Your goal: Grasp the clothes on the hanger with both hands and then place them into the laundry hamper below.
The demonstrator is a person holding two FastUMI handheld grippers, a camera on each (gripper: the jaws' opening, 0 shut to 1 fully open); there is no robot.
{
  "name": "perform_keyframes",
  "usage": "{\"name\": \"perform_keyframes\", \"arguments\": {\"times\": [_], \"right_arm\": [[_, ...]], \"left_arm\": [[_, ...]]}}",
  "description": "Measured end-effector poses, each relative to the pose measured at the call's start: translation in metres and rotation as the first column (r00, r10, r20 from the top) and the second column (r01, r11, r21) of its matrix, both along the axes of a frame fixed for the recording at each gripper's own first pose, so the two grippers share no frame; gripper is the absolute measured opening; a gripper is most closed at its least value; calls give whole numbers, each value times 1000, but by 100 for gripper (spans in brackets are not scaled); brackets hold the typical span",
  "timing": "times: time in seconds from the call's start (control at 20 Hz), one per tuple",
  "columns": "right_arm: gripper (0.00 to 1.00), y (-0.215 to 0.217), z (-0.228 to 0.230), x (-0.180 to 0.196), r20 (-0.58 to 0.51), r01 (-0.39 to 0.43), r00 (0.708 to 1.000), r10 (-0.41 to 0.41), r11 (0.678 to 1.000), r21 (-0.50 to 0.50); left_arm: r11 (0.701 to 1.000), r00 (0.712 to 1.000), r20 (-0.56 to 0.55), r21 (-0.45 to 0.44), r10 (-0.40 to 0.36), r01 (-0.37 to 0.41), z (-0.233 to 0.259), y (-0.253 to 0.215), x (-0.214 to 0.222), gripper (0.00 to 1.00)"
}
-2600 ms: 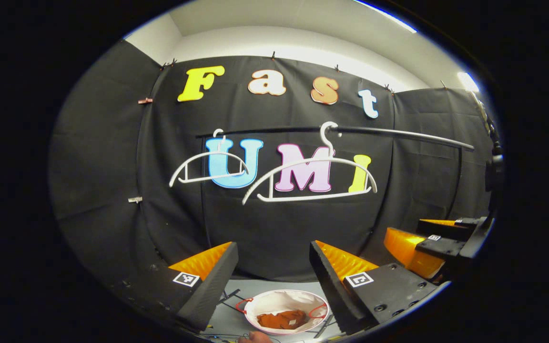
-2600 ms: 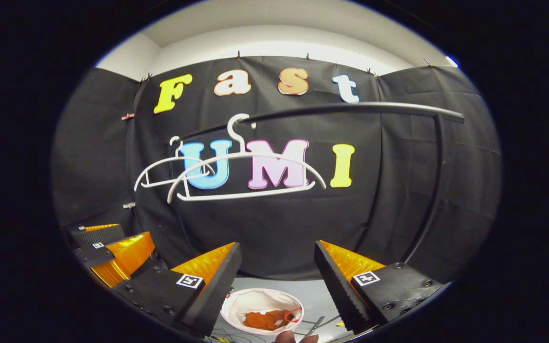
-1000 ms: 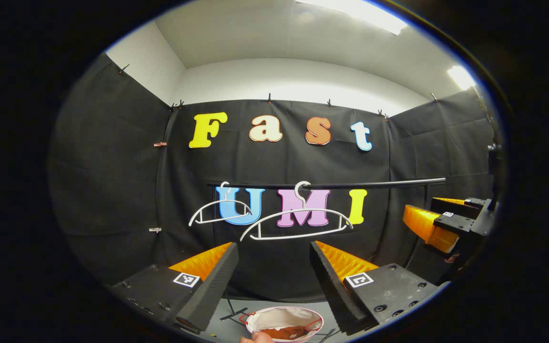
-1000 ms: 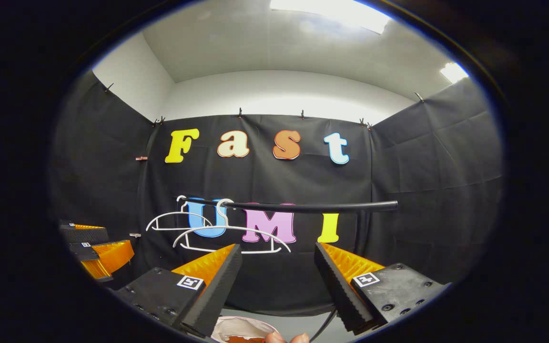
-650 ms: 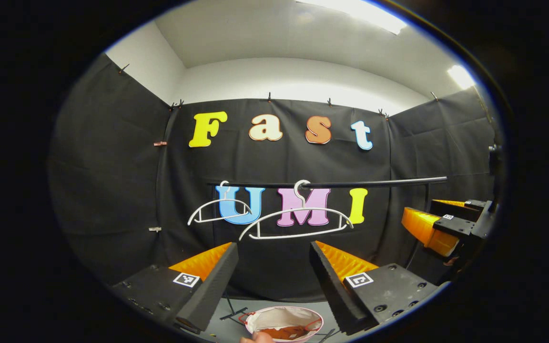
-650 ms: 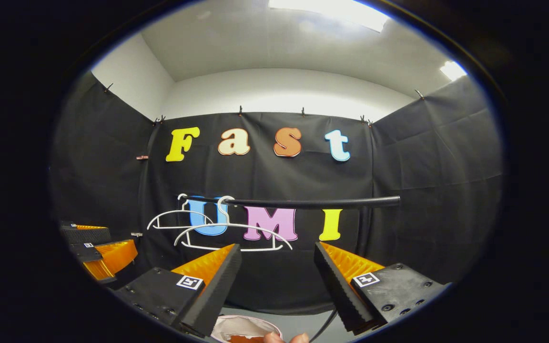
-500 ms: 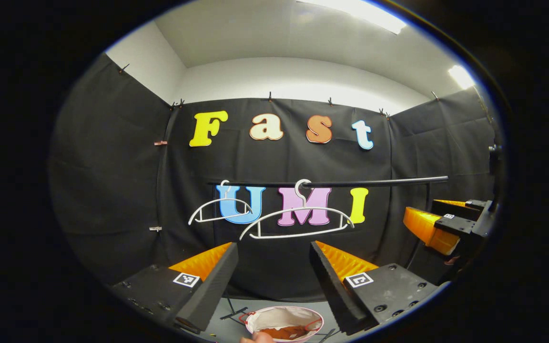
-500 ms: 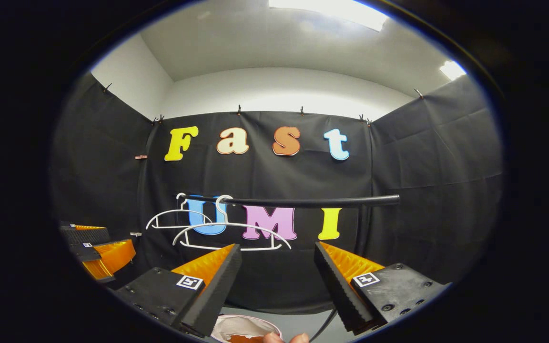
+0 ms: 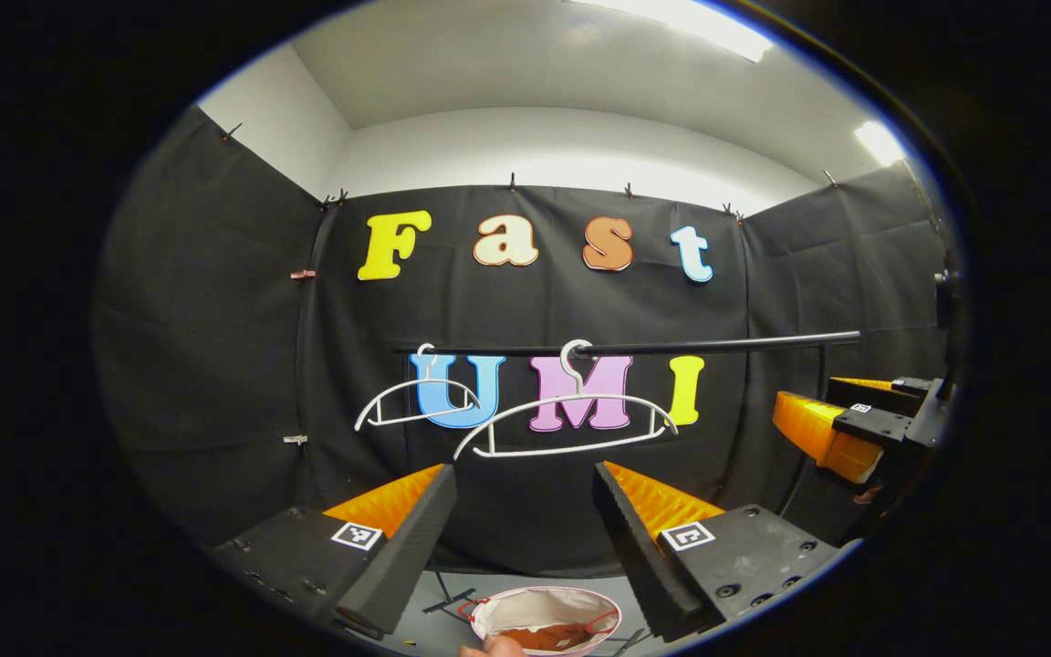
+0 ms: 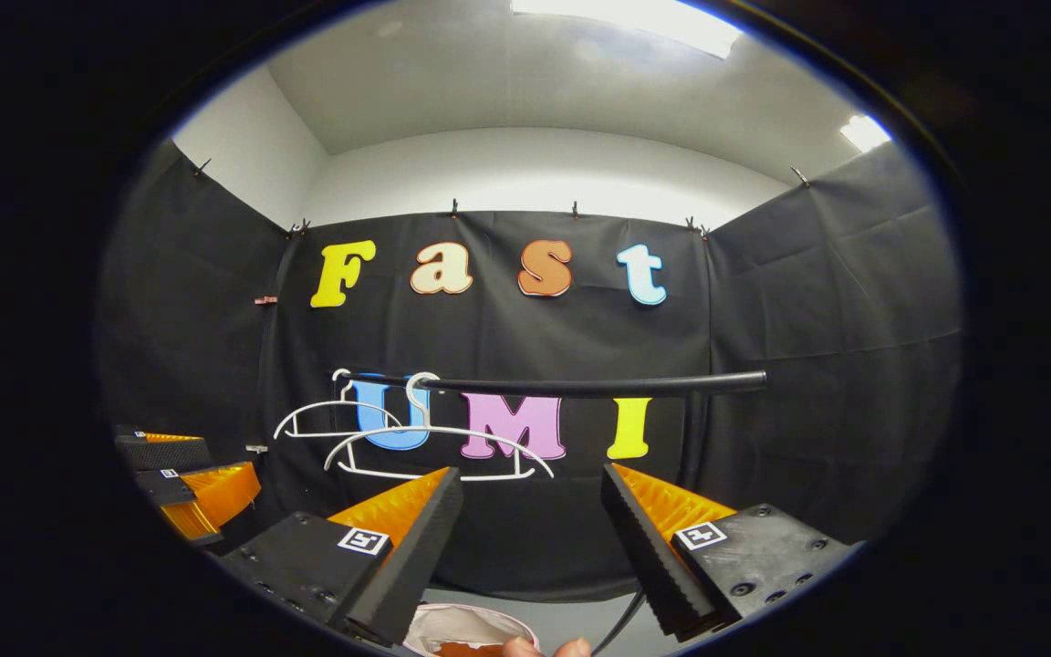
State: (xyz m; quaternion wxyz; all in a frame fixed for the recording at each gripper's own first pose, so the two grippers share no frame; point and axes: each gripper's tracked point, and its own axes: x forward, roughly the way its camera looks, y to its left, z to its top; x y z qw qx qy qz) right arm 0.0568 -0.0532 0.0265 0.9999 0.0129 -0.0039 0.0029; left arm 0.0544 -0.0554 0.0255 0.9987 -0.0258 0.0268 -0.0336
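The white laundry hamper (image 9: 580, 602) stands on the floor below, with the orange-brown garment (image 9: 539, 636) lying inside it. Two bare white hangers (image 9: 571, 399) (image 9: 421, 383) hang on the black rail (image 9: 671, 347). My left gripper (image 9: 521, 474) is open and empty, back from the rail and above the hamper. In the right gripper view my right gripper (image 10: 530, 476) is also open and empty, with the hamper (image 10: 452, 616) at the bottom edge and the hangers (image 10: 425, 429) ahead on the rail (image 10: 580, 385).
Each gripper shows in the other's view: the right one (image 9: 808, 401) at the far right, the left one (image 10: 229, 461) at the far left. Fingertips of a hand (image 10: 544, 648) and a dark cable (image 10: 621, 620) lie near the hamper. A rail post (image 10: 690, 438) stands at right.
Since 2.6 s ago both grippers have drawn back from the rail and tilted upward, so the hamper sank to the bottom edge. Over the last second they barely moved.
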Motion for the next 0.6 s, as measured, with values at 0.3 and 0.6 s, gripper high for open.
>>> {"name": "perform_keyframes", "arguments": {"times": [0.3,0.6], "right_arm": [[98,-4,0,1,0,7,1000,-7,1000,0],[98,-4,0,2,3,7,1000,-7,1000,-3]], "left_arm": [[1000,1000,-2,-4,-6,6,0,-3,3,92],[1000,1000,-6,4,-2,2,-1,-5,4,95]]}}
